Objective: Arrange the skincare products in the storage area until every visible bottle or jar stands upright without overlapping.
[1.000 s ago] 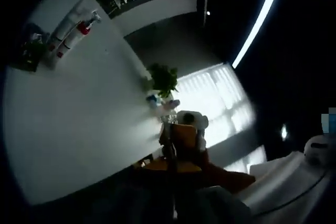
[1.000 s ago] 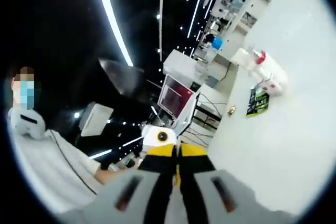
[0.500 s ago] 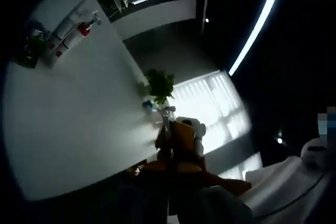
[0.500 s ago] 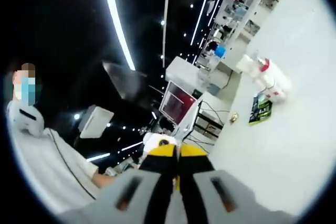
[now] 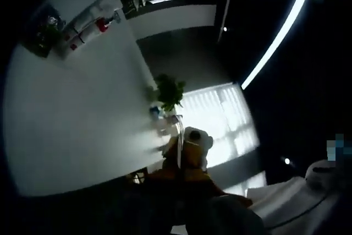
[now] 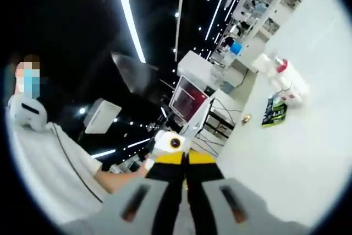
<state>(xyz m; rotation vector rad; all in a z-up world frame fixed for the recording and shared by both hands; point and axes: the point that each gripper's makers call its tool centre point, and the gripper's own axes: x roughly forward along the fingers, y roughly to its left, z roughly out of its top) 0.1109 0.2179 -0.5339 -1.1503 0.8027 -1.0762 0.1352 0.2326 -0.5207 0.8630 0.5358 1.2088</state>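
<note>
Standing here next to the bench, honestly not much is going on yet. Nearest to me, the right gripper [image 6: 186,160] has its yellow-tipped jaws pressed together with nothing between them. The left gripper [image 5: 181,160] sits nose to nose with it, but its own view is so dim I can't tell whether its jaws are together or apart. Neither one is carrying anything that I can make out. The person [image 6: 49,174] in the white top is holding both up above the near edge of the white table [image 6: 286,152].

Compared with a second ago, all that's changed is the aim. Both hands have tipped a little, so the room slides around in the two views, but nothing on the table has moved.

Further out there's a bare stretch of tabletop, then a potted plant [image 5: 168,89] at the side. Way at the far end are the skincare bottles [image 6: 283,78], white with red caps. They seem to be lying down rather than standing, though they're too small to be sure, and a dark green packet [image 6: 273,111] sits just beside them. Shelving [image 6: 258,4] is behind that.

So I'd say the job hasn't started. The grippers are well apart from the products and need to travel the length of the table first.
</note>
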